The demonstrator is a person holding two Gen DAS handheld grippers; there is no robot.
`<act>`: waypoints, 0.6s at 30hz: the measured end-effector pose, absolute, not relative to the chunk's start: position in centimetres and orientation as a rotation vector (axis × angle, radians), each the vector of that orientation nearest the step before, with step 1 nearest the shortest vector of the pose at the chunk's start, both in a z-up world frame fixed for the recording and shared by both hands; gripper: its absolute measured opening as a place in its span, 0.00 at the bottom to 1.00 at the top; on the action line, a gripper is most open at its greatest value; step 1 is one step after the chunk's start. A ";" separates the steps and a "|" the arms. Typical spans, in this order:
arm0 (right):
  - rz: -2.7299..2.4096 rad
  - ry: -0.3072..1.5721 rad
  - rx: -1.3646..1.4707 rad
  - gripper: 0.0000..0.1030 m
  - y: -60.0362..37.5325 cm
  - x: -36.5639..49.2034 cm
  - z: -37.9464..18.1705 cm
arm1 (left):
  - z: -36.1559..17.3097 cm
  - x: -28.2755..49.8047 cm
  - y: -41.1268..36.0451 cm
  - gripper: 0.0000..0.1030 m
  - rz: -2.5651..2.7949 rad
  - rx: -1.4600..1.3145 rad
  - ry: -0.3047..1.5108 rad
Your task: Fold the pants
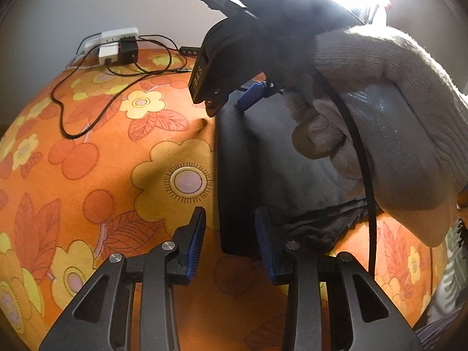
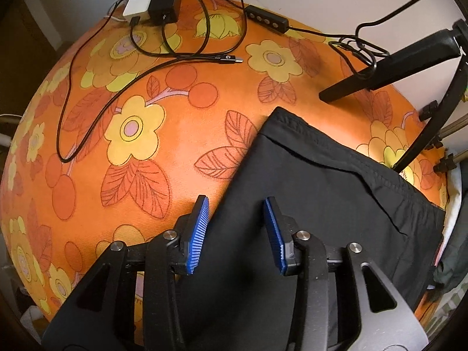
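Black pants (image 2: 321,204) lie folded compact on the floral surface (image 2: 146,175); left claw (image 1: 231,242) and right claw (image 2: 237,234) hang released, little folding apparently left

Much of the pants and the far gripper's tips stay out of sight

From the left wrist, a gloved hand (image 1: 389,111) and the right gripper (image 1: 231,99) it holds cover the far part of the dark pants (image 1: 263,181); that gripper's fingertips are in shadow, so their stance cannot be read there. Glare at the top edge washes out whatever lies behind. From the right wrist, the gripper's own body hides the near part of the pants (image 2: 321,193), and the black stand (image 2: 389,73) runs off the right edge.
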State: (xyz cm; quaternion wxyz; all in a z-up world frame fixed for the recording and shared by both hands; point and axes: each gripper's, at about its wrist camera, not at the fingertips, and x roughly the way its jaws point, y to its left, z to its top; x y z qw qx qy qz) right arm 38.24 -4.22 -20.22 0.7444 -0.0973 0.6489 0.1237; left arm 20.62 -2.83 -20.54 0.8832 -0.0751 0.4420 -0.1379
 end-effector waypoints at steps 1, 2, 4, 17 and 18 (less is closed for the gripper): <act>0.277 1.429 -0.214 0.39 -4.2 38.3 -20.3 | -20.6 20.8 -2.6 0.32 -0.287 -0.169 0.924; 0.278 1.435 -0.215 0.39 -4.2 38.4 -20.4 | -20.7 20.9 -2.5 0.32 -0.287 -0.181 0.927; 0.270 1.441 -0.212 0.39 -4.3 38.5 -20.7 | -20.8 21.2 -2.1 0.32 -0.284 -0.203 0.933; 0.266 1.420 -0.232 0.32 -3.8 38.0 -21.2 | -21.5 22.5 -2.3 0.32 -0.286 -0.245 0.956; 0.267 1.419 -0.230 0.29 -3.8 37.9 -21.2 | -21.5 22.6 -2.4 0.32 -0.284 -0.247 0.956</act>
